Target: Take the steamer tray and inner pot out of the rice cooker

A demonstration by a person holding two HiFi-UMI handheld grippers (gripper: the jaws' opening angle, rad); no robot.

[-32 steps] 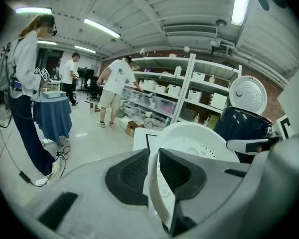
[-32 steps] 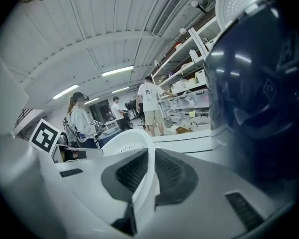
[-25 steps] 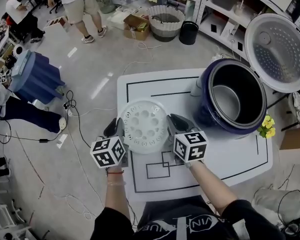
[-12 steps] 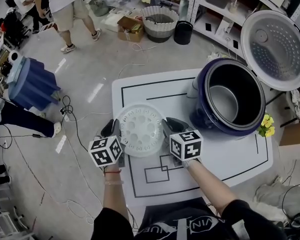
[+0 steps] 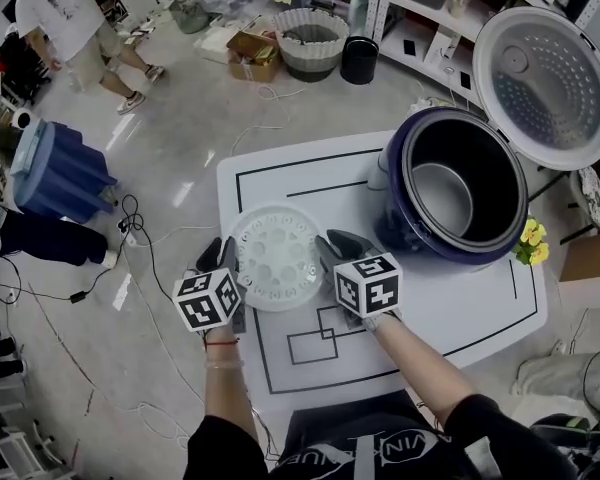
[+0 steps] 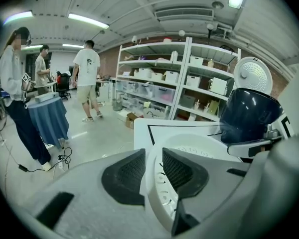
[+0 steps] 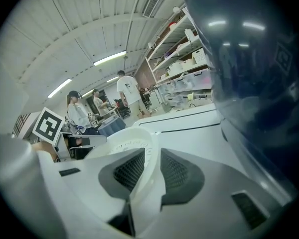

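Left gripper view: the left gripper (image 6: 153, 154) has just been opening its jaws, which now stand loosely either side of the white steamer tray's (image 6: 199, 142) rim. The right gripper (image 7: 152, 154) has opened likewise around the opposite rim. The tray lies flat on the tabletop (image 5: 450, 308) between both grippers. Just beside it, the blue rice cooker (image 5: 392, 223) holds the inner pot (image 5: 448, 198), with its lid (image 5: 545, 83) raised.
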